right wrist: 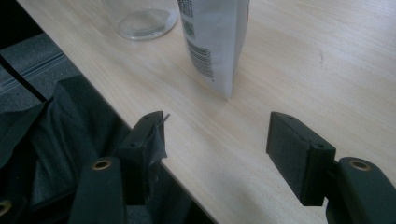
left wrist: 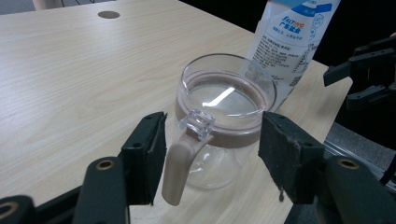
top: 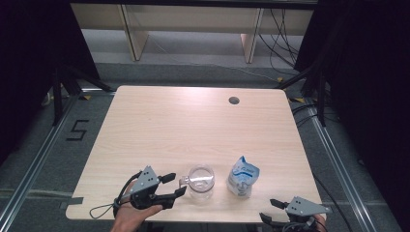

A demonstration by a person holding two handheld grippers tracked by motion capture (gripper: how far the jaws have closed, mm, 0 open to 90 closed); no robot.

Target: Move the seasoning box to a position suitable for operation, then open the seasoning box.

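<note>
Pouch point(left wrist: 292, 42) label: "SALT", Chinese print, beside jar point(left wrist: 222, 121).

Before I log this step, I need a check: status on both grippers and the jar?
Left gripper open, jaws either side of the jar handle, not pressing. Right gripper open, empty, at table edge. Jar upright, lid on. Pouch stands beside it, apart.

a lab: black curtains point(top: 29, 43), floor rails point(top: 29, 174), loose cables point(top: 280, 43)
</note>
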